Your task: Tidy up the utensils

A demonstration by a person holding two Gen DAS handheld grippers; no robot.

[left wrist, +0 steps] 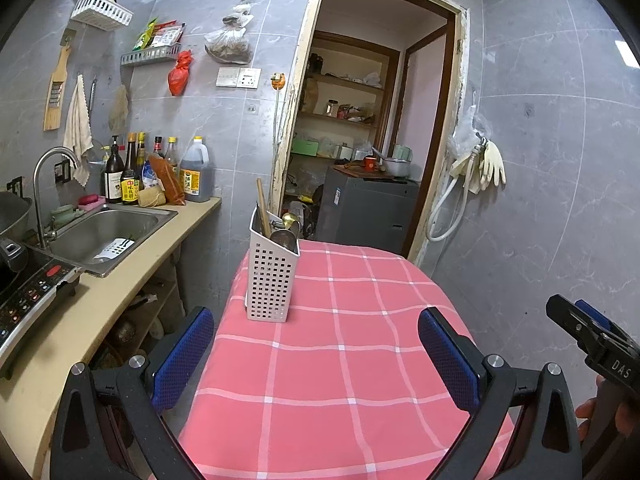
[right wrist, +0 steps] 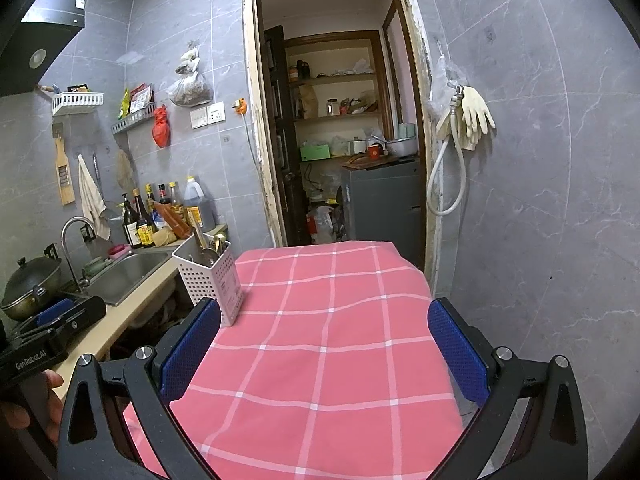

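Note:
A white perforated utensil holder (left wrist: 272,276) stands upright on the far left part of a table under a pink checked cloth (left wrist: 352,352). Several utensils (left wrist: 280,226) stick out of its top, among them a wooden handle and metal spoons. My left gripper (left wrist: 316,354) hovers open above the cloth, nearer than the holder, with nothing between its blue pads. My right gripper (right wrist: 326,346) is open too, empty, over the cloth (right wrist: 320,360); the holder (right wrist: 210,278) stands ahead to its left. The right gripper's body (left wrist: 592,340) shows at the left wrist view's right edge.
A counter (left wrist: 120,280) with a steel sink (left wrist: 104,232), faucet, sauce bottles (left wrist: 132,176) and a cooktop (left wrist: 28,292) runs along the left. A wok (right wrist: 30,286) sits near the sink. An open doorway (left wrist: 360,140) lies behind the table. Gloves and a hose hang on the right wall (left wrist: 480,168).

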